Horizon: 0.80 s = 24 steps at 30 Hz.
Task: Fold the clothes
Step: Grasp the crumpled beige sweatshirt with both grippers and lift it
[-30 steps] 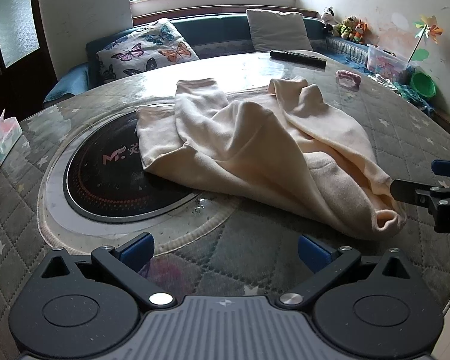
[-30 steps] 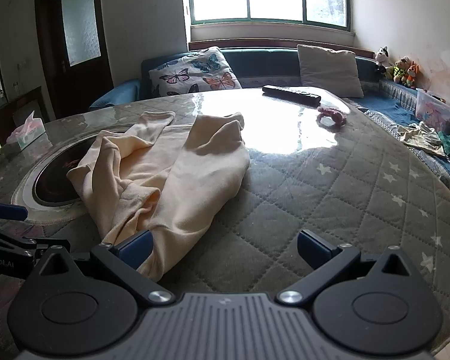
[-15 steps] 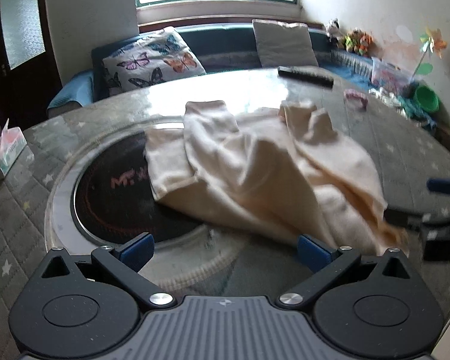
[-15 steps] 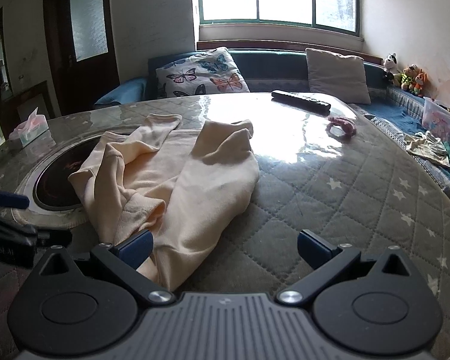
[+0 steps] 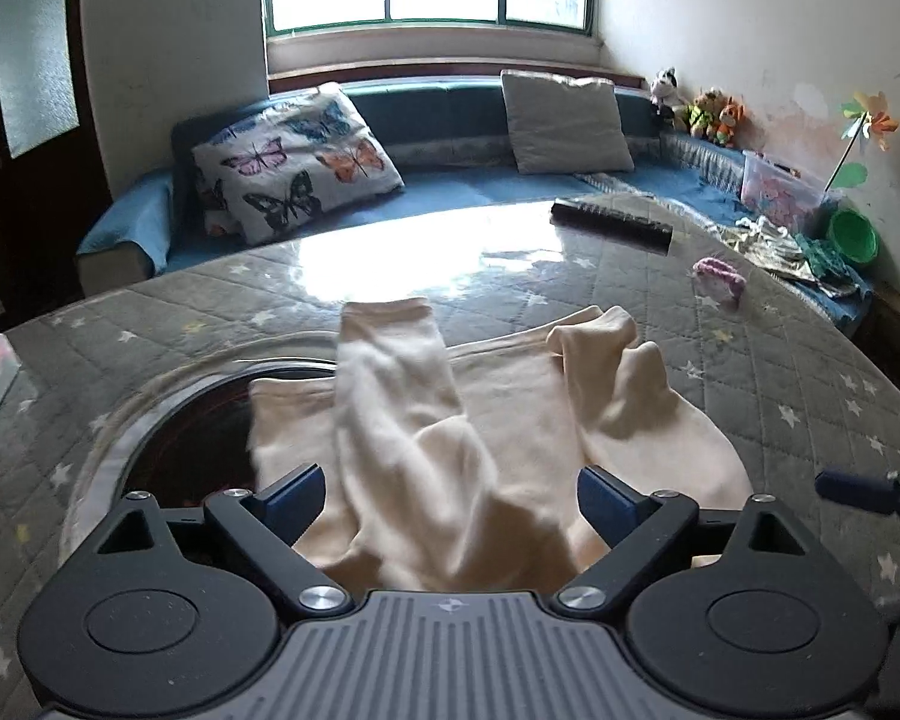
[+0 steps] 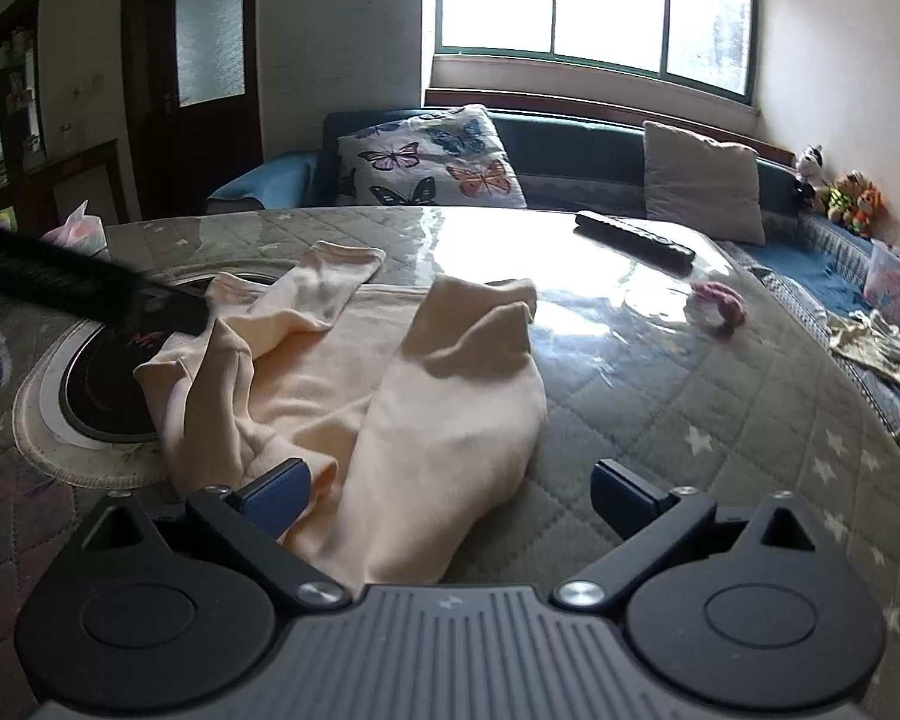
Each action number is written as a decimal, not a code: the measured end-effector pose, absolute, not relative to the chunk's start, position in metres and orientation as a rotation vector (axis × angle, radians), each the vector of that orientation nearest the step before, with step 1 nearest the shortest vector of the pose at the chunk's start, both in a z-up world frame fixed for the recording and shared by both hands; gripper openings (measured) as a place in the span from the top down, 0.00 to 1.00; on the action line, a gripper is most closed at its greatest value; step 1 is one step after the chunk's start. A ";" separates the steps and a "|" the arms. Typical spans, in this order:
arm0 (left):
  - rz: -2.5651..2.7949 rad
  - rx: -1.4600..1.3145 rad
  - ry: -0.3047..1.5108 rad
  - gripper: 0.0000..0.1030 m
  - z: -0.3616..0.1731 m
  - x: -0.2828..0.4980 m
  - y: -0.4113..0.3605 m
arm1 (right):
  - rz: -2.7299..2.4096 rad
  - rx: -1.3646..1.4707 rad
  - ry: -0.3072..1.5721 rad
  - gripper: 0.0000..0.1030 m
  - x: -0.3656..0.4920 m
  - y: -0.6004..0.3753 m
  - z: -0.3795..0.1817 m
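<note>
Clearly, in the left wrist view the left gripper (image 5: 447, 495) is closing its wide jaws with a fold of the cream garment (image 5: 498, 420) between them, not yet pressing. The garment is lying crumpled beside the dark round plate (image 5: 192, 438). In the right wrist view the right gripper (image 6: 450, 489) is standing apart over the garment's near edge. Folding is hardly beginning, all folds are remaining

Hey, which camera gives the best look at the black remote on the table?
The right wrist view: the remote lies unblocked near the table's far edge, its full length clear against the glare. The left wrist view also shows it, but smaller and a little softer.
</note>
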<state>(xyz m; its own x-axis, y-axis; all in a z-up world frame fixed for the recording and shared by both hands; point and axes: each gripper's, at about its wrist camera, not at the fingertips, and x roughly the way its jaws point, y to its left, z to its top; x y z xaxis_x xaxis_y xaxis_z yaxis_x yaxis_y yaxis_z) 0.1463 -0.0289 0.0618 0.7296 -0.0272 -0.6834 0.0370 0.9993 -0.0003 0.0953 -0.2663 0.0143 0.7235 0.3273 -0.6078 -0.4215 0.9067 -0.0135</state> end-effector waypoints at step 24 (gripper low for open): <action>-0.032 -0.100 0.831 0.96 0.046 0.076 0.030 | 0.459 -0.223 0.679 0.87 0.097 -0.272 0.008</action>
<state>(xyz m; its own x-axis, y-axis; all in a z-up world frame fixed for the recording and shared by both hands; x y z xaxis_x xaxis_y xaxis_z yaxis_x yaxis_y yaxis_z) 0.0761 0.0300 0.0455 0.6742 -0.0678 -0.7355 -0.0107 0.9948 -0.1015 0.0973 -0.2715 0.0084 0.6835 0.3348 -0.6487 -0.4774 0.8773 -0.0502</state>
